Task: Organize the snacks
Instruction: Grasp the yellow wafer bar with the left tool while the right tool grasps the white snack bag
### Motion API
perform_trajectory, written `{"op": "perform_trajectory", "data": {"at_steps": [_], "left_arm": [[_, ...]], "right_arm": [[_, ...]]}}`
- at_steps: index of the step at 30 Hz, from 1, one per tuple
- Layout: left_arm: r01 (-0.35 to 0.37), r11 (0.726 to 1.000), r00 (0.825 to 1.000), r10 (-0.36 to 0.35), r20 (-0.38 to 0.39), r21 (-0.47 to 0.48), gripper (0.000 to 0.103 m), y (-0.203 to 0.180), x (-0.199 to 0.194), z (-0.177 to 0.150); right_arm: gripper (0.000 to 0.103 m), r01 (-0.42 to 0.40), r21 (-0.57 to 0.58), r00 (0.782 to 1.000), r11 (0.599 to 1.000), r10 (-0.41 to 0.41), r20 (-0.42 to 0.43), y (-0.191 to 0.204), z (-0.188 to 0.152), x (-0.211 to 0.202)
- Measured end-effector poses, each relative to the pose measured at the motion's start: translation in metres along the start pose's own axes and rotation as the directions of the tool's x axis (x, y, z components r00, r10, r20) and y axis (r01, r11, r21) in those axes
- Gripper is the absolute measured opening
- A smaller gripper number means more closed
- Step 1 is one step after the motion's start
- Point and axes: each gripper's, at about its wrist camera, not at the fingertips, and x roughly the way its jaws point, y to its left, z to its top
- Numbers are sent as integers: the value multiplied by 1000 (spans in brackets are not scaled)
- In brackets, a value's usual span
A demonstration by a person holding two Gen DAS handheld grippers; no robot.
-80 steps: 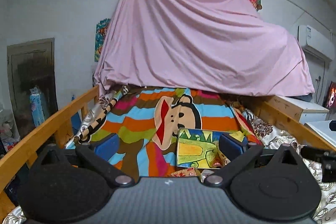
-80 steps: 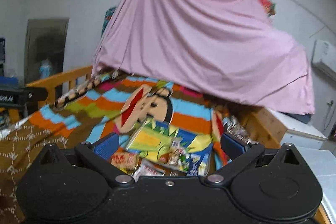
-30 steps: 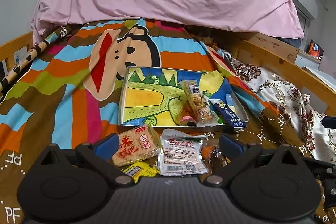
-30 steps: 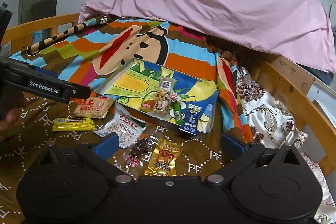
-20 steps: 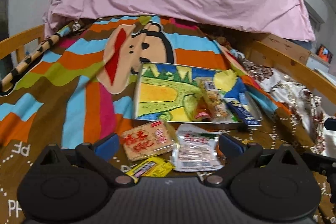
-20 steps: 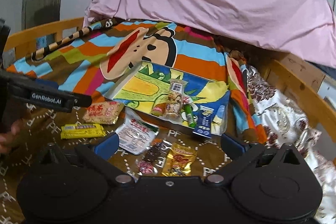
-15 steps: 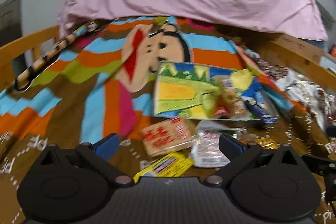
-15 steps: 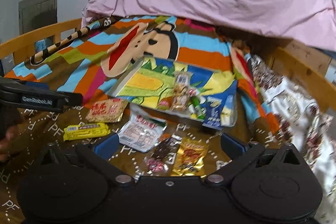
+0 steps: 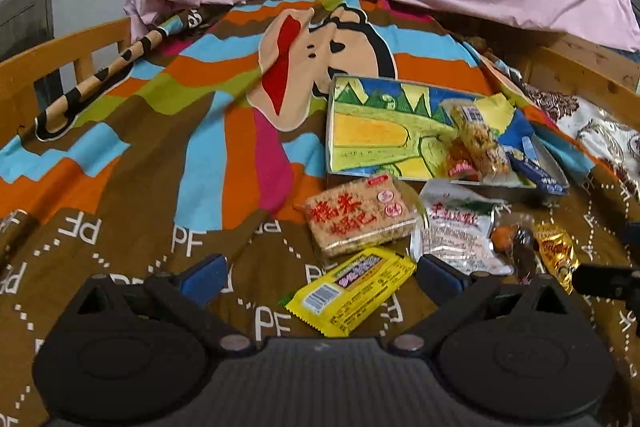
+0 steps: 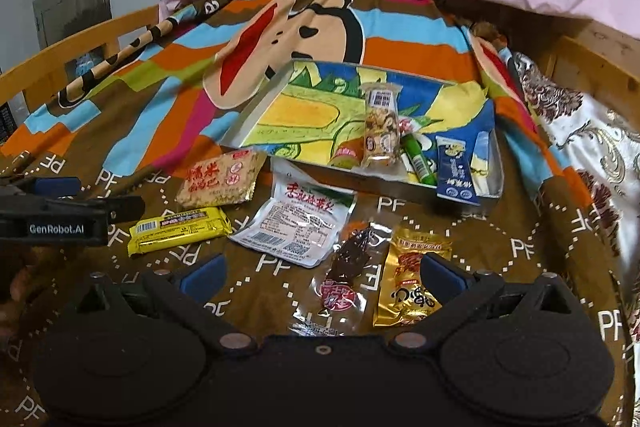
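Both grippers, left gripper (image 9: 320, 273) and right gripper (image 10: 320, 273), are wide open and hold nothing; the left shows "GenRobot.AI". Loose snacks, among them a yellow bar (image 10: 180, 229), lie on the blanket (image 10: 120, 131) before the tray (image 10: 256, 111)'s near edge

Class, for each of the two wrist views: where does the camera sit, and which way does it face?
Left wrist: behind the open left gripper, low over the blanket, facing the yellow bar and tray.
Right wrist: behind the open right gripper, facing the gold packet; left gripper at its left edge.
Shared: tray, snacks.
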Motion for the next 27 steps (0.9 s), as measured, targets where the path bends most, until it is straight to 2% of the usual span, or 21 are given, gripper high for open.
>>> {"op": "perform_trajectory", "data": {"at_steps": [3, 7, 11, 14, 19, 24, 27], "left_arm": [[20, 1000, 1000, -20, -23, -14, 103, 2, 7, -3], [38, 999, 999, -38, -15, 2, 103, 4, 15, -5], [52, 998, 999, -52, -5, 18, 103, 7, 25, -6], [88, 996, 996, -87, -16, 23, 103, 9, 36, -6], [148, 987, 989, -145, -39, 69, 103, 9, 52, -3], [191, 969, 981, -184, -63, 155, 103, 10, 60, 7], [208, 966, 977, -198, -78, 152, 103, 13, 66, 11]], "right_arm": [[102, -1, -14, 1000, 1000, 0, -21, 0, -1, 8], [102, -10, -50, 999, 999, 8, -42, 0, -3, 19], [102, -45, -91, 997, 995, 40, -62, 2, -3, 32], [102, -68, -111, 995, 992, 60, -75, 3, -4, 43], [102, -149, -119, 986, 982, 138, -96, 2, -5, 65], [102, -231, -206, 972, 951, 214, -102, 16, 3, 89], [102, -250, -244, 968, 937, 232, -101, 22, 9, 101]]}}
